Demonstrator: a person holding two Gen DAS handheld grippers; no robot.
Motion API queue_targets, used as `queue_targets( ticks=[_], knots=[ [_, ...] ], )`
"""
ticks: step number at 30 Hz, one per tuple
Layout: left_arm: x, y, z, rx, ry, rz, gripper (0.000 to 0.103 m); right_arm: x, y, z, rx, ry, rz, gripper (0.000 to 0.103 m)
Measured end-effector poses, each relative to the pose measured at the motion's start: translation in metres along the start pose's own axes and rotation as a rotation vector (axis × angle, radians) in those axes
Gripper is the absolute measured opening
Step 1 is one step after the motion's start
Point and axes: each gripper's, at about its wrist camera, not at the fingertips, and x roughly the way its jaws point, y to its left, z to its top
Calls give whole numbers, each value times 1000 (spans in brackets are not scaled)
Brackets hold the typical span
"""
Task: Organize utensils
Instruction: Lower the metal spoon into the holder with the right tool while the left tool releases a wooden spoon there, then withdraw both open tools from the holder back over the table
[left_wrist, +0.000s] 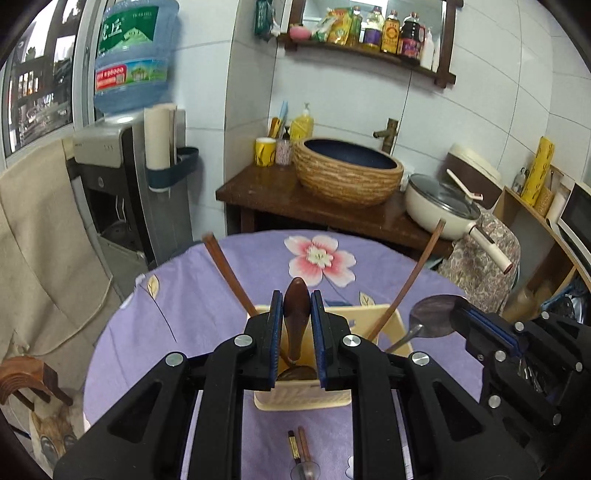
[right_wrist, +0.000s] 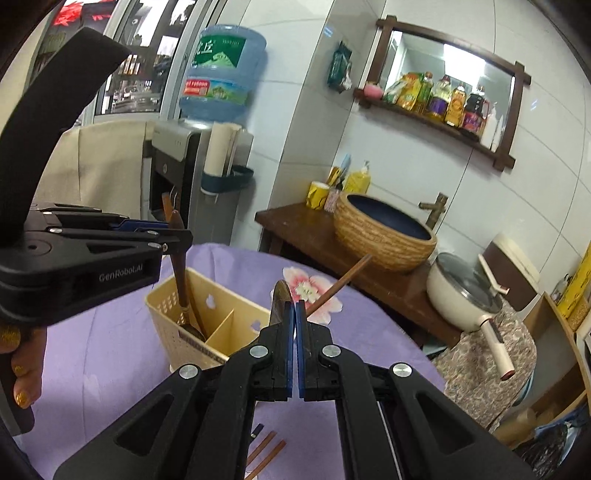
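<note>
A cream utensil caddy (left_wrist: 303, 400) (right_wrist: 192, 314) stands on the purple tablecloth. My left gripper (left_wrist: 296, 306) is shut on the handle of a dark wooden spoon (left_wrist: 295, 314) that stands in the caddy's left compartment; it shows in the right wrist view (right_wrist: 173, 240). My right gripper (right_wrist: 295, 310) is shut on a metal spoon (left_wrist: 432, 317) (right_wrist: 280, 299), held above the caddy's right side. Wooden chopsticks (left_wrist: 225, 273) lean out of the caddy. More chopsticks (left_wrist: 301, 448) (right_wrist: 266, 456) lie on the cloth in front.
A wooden counter (left_wrist: 258, 192) behind the table bears a woven basin (left_wrist: 347, 173), a cup and a lidded white pan (left_wrist: 439, 206). A water dispenser (left_wrist: 122, 155) stands at the left. A shelf of bottles (left_wrist: 369, 33) hangs on the wall.
</note>
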Motion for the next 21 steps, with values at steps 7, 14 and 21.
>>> queue_targets(
  ticks=[7, 14, 21],
  knots=[
    [19, 5, -18, -13, 40, -2, 16, 24, 11, -14, 12, 54, 22, 2],
    [13, 10, -33, -19, 25, -47, 16, 26, 7, -26, 59, 38, 35, 5],
    [-27, 16, -59, -18, -49, -79, 53, -11, 4, -41, 85, -75, 22, 46]
  ],
)
